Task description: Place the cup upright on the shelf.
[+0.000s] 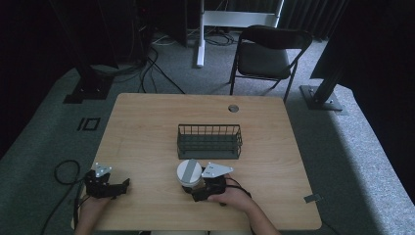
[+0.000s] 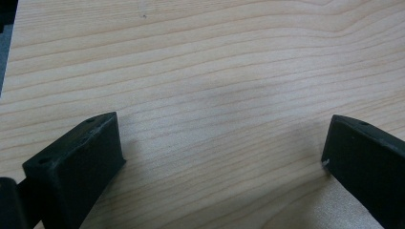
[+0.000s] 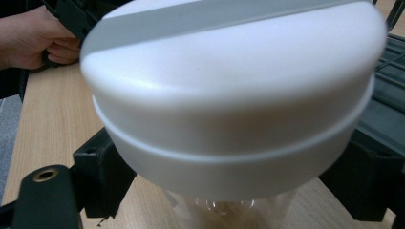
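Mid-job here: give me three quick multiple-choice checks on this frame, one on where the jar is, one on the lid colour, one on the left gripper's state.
1. Where is the jar relative to the wire basket?
A. inside it
B. on the person's side of it, apart from it
C. behind it, by the chair

2. What colour is the jar's lid?
A. white with a grey stripe
B. red
C. black

3. What is the left gripper doing?
A. clamped on the jar
B. open above bare table
C. shut on the basket

Answers:
1 B, the high view shows the jar between the basket and the table's near edge.
2 A, the right gripper view shows the white lid with a grey band.
3 B, the left gripper view shows its jaws wide apart with wood between them.
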Demonstrator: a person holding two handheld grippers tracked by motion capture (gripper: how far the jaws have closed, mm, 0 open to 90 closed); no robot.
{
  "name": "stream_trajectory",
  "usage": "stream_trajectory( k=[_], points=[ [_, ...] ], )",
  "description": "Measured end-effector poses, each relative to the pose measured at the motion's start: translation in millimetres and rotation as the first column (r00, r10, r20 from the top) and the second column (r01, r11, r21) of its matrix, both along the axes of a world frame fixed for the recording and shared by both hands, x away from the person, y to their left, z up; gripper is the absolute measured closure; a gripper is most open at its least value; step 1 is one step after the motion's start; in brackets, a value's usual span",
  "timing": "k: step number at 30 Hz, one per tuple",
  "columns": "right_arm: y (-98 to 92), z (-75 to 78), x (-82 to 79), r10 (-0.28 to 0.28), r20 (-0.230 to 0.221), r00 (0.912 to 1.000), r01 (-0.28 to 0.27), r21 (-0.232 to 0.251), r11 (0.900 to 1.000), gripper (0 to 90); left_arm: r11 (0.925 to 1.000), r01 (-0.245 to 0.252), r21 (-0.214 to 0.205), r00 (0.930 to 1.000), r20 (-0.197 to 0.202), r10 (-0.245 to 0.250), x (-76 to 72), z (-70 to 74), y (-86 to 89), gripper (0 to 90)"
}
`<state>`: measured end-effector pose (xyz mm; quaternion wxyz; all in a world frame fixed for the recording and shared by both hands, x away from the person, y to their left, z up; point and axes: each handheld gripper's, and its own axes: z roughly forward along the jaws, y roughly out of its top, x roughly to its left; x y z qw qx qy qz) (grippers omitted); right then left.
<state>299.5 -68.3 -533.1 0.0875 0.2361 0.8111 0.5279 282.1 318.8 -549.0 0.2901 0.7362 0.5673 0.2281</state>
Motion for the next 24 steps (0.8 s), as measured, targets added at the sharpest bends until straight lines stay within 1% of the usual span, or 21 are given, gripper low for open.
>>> stream_trajectory(
  k=[3, 7, 8, 10, 11, 12, 20, 24],
  points=[
    [1.7, -1.2, 0.3, -0.003, 0.005, 1.0, 0.003, -0.012, 0.9999, 15.5, 1.0, 0.0, 0.0, 1.0, 0.0, 0.0, 0.0, 0.0, 0.0, 0.2],
    [3.1, -1.1, 0.4, -0.003, 0.006, 1.0, 0.003, -0.014, 0.9999, 15.8, 1.0, 0.0, 0.0, 1.0, 0.0, 0.0, 0.0, 0.0, 0.0, 0.2],
    [3.3, -1.0, 0.3, -0.005, 0.01, 0.9999, 0.005, -0.014, 0.9999, 16.5, 1.0, 0.0, 0.0, 1.0, 0.0, 0.0, 0.0, 0.0, 0.0, 0.2],
    [4.0, -0.4, -0.1, 0.003, 0.032, 0.9995, -0.002, -0.025, 0.9997, 17.0, 1.0, 0.0, 0.0, 1.0, 0.0, 0.0, 0.0, 0.0, 0.0, 0.2],
    [4.1, 0.0, -0.5, -0.003, 0.043, 0.9991, 0.004, -0.023, 0.9997, 17.8, 1.0, 0.0, 0.0, 1.0, 0.0, 0.0, 0.0, 0.0, 0.0, 0.2],
    [4.0, 1.6, -0.3, 0.005, 0.051, 0.9987, -0.003, -0.025, 0.9997, 18.3, 1.0, 0.0, 0.0, 1.0, 0.0, 0.0, 0.0, 0.0, 0.0, 0.2],
    [3.5, 3.0, 1.3, -0.002, 0.052, 0.9987, 0.004, -0.036, 0.9993, 18.4, 1.0, 0.0, 0.0, 1.0, 0.0, 0.0, 0.0, 0.0, 0.0, 0.2],
    [2.2, 6.8, 1.3, -0.005, 0.044, 0.999, 0.007, -0.027, 0.9996, 18.4, 1.0, 0.0, 0.0, 1.0, 0.0, 0.0, 0.0, 0.0, 0.0, 0.2]
  ],
)
